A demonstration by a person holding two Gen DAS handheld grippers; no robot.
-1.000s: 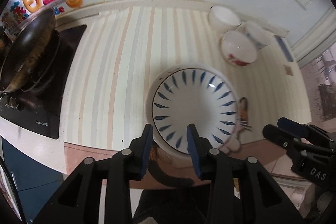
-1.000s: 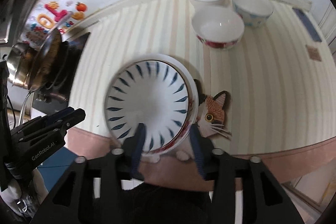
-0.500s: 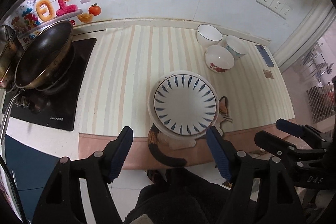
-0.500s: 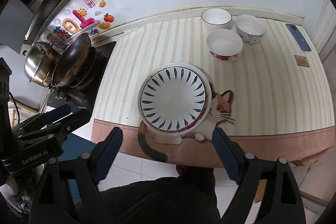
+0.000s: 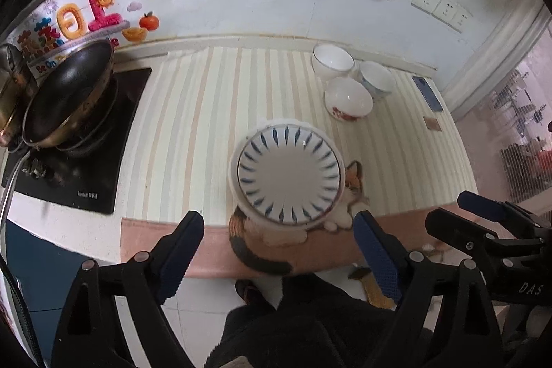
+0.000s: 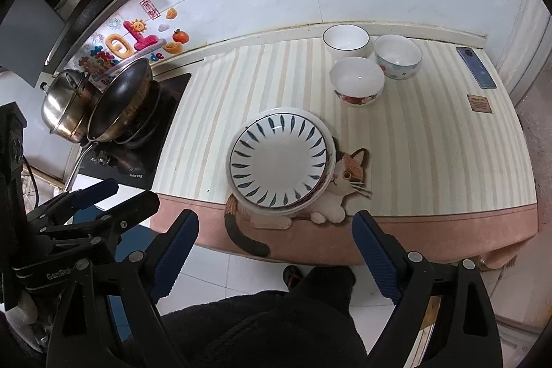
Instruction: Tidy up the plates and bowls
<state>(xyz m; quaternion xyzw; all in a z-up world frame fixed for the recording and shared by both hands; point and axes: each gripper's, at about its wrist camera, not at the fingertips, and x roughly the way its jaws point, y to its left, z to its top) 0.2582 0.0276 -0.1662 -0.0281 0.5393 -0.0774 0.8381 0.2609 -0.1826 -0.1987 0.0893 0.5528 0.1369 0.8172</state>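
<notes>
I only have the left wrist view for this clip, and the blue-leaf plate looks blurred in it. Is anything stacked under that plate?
Observer: Yes. In the right wrist view the blue-leaf plate sits on a red-rimmed plate, whose edge peeks out on the plate's right side.
Operator: Is the right gripper holding anything?
Observer: No. The right gripper is open, jaws wide apart, short of the stack and touching nothing.
Operator: What is the shiny thing at my left edge?
Observer: A lidded steel pot, sitting right next to the wok on the stove.
</notes>
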